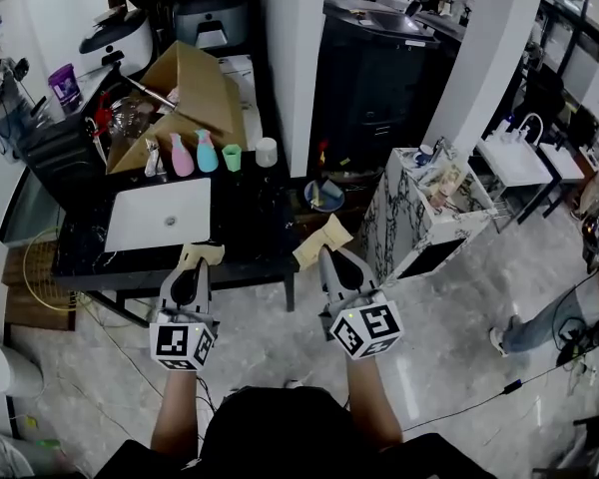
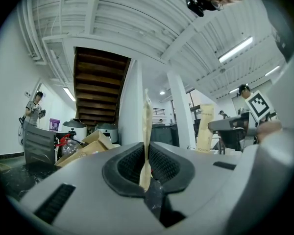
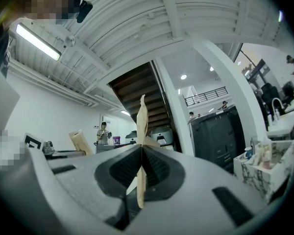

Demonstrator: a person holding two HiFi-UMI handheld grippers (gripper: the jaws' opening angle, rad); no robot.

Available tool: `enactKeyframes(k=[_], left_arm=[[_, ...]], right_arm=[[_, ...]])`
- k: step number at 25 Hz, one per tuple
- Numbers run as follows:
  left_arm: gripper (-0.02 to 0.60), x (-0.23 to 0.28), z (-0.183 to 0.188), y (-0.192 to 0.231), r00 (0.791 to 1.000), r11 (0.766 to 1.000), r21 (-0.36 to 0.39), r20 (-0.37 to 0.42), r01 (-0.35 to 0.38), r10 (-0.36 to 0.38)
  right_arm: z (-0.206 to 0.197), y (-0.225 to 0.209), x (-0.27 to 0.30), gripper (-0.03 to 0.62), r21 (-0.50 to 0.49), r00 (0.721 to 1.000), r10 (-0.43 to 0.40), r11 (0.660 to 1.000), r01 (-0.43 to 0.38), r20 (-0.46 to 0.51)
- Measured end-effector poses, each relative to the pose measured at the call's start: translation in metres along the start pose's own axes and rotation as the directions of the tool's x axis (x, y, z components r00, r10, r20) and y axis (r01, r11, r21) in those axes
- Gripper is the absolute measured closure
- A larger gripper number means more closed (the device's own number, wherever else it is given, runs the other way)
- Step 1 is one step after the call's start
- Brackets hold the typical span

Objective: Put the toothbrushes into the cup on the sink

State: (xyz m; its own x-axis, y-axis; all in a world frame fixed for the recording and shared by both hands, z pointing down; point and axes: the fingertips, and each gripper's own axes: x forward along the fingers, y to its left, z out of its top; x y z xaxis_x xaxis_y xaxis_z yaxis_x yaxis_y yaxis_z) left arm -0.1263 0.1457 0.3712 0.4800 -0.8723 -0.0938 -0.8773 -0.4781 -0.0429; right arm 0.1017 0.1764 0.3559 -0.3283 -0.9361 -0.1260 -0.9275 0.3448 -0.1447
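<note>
In the head view each of my grippers holds a flat beige toothbrush packet out over the floor, short of the black counter (image 1: pixel 250 233). My left gripper (image 1: pixel 197 264) is shut on one packet (image 1: pixel 202 254), seen edge-on in the left gripper view (image 2: pixel 146 131). My right gripper (image 1: pixel 330 253) is shut on the other packet (image 1: pixel 322 239), a thin upright strip in the right gripper view (image 3: pixel 142 131). The white sink (image 1: pixel 160 215) lies just beyond the left gripper. Behind it stand a green cup (image 1: pixel 232 157) and a white cup (image 1: pixel 267 152).
A pink bottle (image 1: pixel 182 156) and a teal bottle (image 1: pixel 207 152) stand beside the cups, before an open cardboard box (image 1: pixel 190 93). A white pillar (image 1: pixel 292 58) rises behind the counter. A marble-patterned cabinet (image 1: pixel 429 218) stands to the right. People stand at far left (image 1: pixel 0 88) and far right.
</note>
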Motion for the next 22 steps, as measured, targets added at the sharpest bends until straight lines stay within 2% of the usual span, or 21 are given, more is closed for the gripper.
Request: enactKeyframes(k=[11,22], left_arm=[[0.554,-0.001,-0.01,-0.04,0.999,0.999,0.036,-0.04,-0.034,0.035],[0.554,0.005,-0.01,-0.06,0.997,0.997,0.057,-0.063,-0.05,0.053]], right_arm=[[-0.011,-0.036,-0.021,0.588,0.049,0.999,0.033,0.998,-0.033,-0.006],[-0.012,-0.055,-0.026,0.588,0.081,0.999,0.052,0.995,-0.051,-0.009]])
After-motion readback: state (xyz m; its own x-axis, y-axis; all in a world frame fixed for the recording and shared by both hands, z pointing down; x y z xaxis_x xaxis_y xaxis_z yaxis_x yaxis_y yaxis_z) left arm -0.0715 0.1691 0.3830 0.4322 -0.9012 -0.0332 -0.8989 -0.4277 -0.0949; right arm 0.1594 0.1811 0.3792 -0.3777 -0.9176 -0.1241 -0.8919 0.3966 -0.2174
